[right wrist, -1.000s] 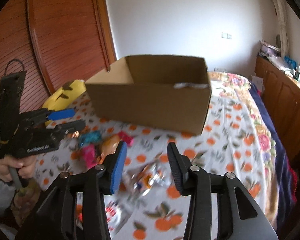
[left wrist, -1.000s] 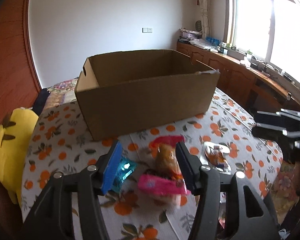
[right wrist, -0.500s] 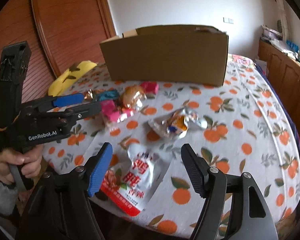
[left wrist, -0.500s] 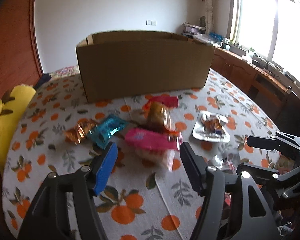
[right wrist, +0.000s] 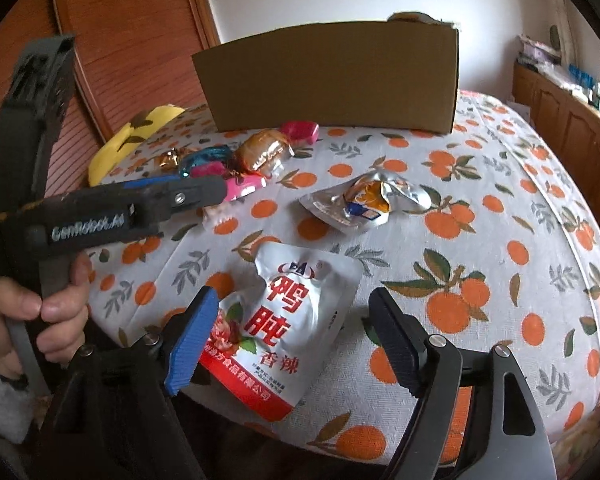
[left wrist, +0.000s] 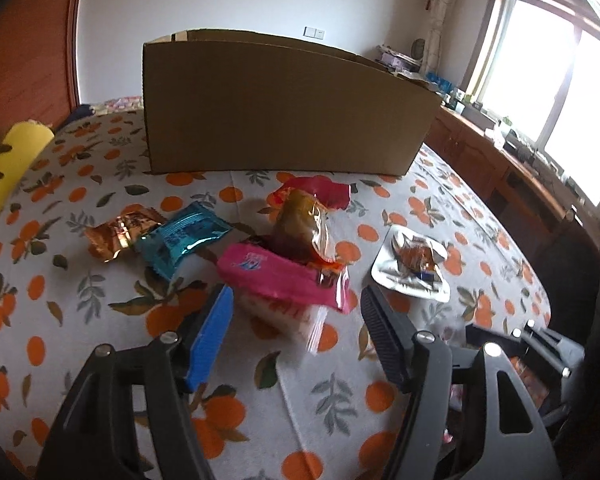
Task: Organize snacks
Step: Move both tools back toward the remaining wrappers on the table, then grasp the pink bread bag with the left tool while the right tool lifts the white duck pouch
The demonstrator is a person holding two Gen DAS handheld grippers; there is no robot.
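From the left wrist, the left gripper (left wrist: 296, 332) has dropped low and pulled back toward the near edge of the counter (left wrist: 100, 320) over the last second; the box (left wrist: 284, 108), whose open top was visible then, now shows only its front wall at 12 o'clock, well apart from the fingers. The jaws stand apart and hold nothing, and the pink pack (left wrist: 280, 276) now lies just beyond the fingertips, overlapped by the brown pack (left wrist: 303, 220) behind it. At 10 o'clock lie the teal pack (left wrist: 184, 236) and the copper wrapper (left wrist: 120, 232), at 2 o'clock the clear pouch (left wrist: 413, 264). This reads as a lining-up on the pink pack, with no snack visibly lifted toward the box yet. From the right wrist, the right gripper (right wrist: 296, 336) has likewise sunk and retreated: a second ago the clear pouch (right wrist: 363, 204) sat between its fingers, and now the silver-and-red pouch (right wrist: 288, 328) lies between them at the near counter edge, with the jaws apart and not closed on it. The left gripper (right wrist: 196, 196) crosses at 9 o'clock, over the pink pack (right wrist: 240, 188). Both grippers seem set for a first pick each.
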